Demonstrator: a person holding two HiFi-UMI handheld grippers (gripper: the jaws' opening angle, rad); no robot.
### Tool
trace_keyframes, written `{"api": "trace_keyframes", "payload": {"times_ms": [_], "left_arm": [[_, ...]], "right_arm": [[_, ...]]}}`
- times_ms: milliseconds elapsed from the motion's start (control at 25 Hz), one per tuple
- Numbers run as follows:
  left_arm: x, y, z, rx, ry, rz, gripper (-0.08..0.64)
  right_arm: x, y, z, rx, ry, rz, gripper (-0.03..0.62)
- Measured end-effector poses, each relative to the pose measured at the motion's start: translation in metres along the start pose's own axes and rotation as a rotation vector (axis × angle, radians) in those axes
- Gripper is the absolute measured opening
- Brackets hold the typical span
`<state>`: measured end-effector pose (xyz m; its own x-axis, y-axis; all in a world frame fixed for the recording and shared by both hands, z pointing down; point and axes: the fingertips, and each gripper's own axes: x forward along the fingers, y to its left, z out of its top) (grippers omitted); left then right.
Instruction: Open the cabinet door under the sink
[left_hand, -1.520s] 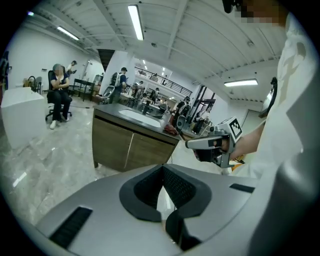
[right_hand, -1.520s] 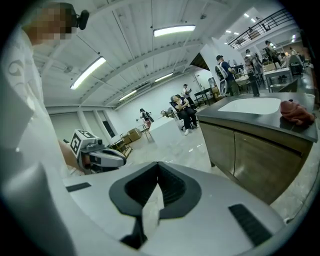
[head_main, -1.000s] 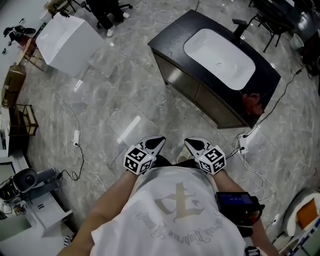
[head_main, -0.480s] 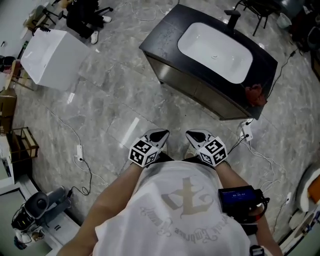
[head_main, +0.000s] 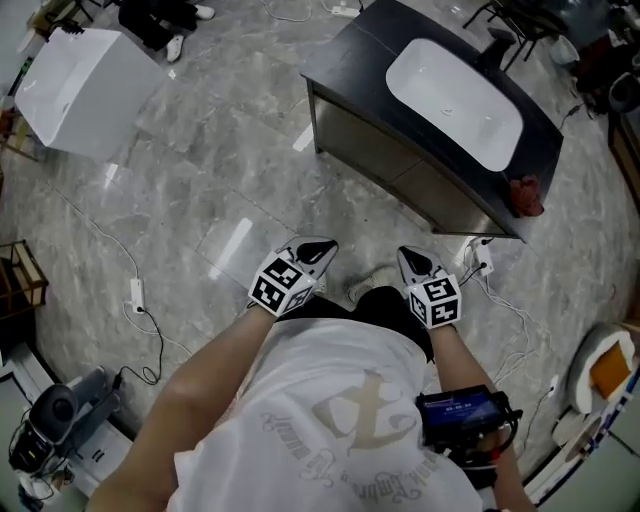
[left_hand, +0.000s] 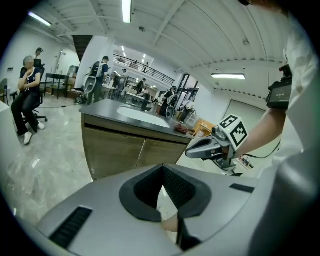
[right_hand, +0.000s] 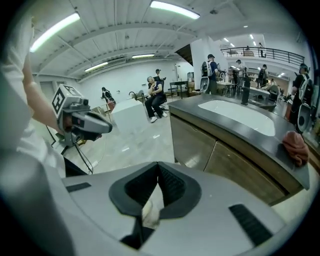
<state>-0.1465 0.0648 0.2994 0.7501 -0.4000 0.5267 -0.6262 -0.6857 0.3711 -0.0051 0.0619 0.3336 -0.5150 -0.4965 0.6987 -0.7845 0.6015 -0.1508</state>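
The sink cabinet (head_main: 400, 160) stands at the upper right of the head view, with a dark top and a white basin (head_main: 455, 90). Its two wooden doors (left_hand: 112, 152) (right_hand: 240, 170) are closed. My left gripper (head_main: 325, 246) and right gripper (head_main: 407, 256) hover side by side above the floor, short of the cabinet front and touching nothing. Both point towards the cabinet, both are shut and both are empty. Each gripper view shows the other gripper: the right gripper (left_hand: 192, 149) and the left gripper (right_hand: 106, 129).
A red cloth (head_main: 527, 195) lies on the countertop's right end, and a dark faucet (head_main: 497, 45) stands behind the basin. A power strip (head_main: 480, 262) and cables lie on the floor near the cabinet's right corner. A white box (head_main: 75, 85) stands far left. People are in the background.
The person has stepped round towards the cabinet's front, so the cabinet now sits nearer and more square-on. Both grippers have moved forward with the body and stay shut.
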Motion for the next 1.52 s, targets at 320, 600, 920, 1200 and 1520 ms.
{"api": "trace_keyframes", "payload": {"times_ms": [320,600,920,1200,1520], "left_arm": [[0.009,0.024,-0.048,-0.073,0.070,-0.014,0.008],[0.041,0.033,-0.055,-0.082,0.095,-0.049,0.008],[0.091,0.046,-0.063,-0.097,0.071,-0.069,0.008],[0.119,0.047,-0.072,-0.121,0.043,-0.100,0.009],[0.140,0.087,-0.086,-0.220,-0.004,-0.049,0.009]], "right_arm": [[0.036,-0.004,-0.024,-0.075,0.087,-0.019,0.012],[0.068,-0.058,-0.049,-0.167,0.184,-0.087,0.012],[0.105,-0.126,-0.051,-0.332,0.232,-0.232,0.012],[0.134,-0.141,-0.049,-0.531,0.247,-0.193,0.012],[0.154,-0.152,-0.042,-0.634,0.235,-0.149,0.012]]}}
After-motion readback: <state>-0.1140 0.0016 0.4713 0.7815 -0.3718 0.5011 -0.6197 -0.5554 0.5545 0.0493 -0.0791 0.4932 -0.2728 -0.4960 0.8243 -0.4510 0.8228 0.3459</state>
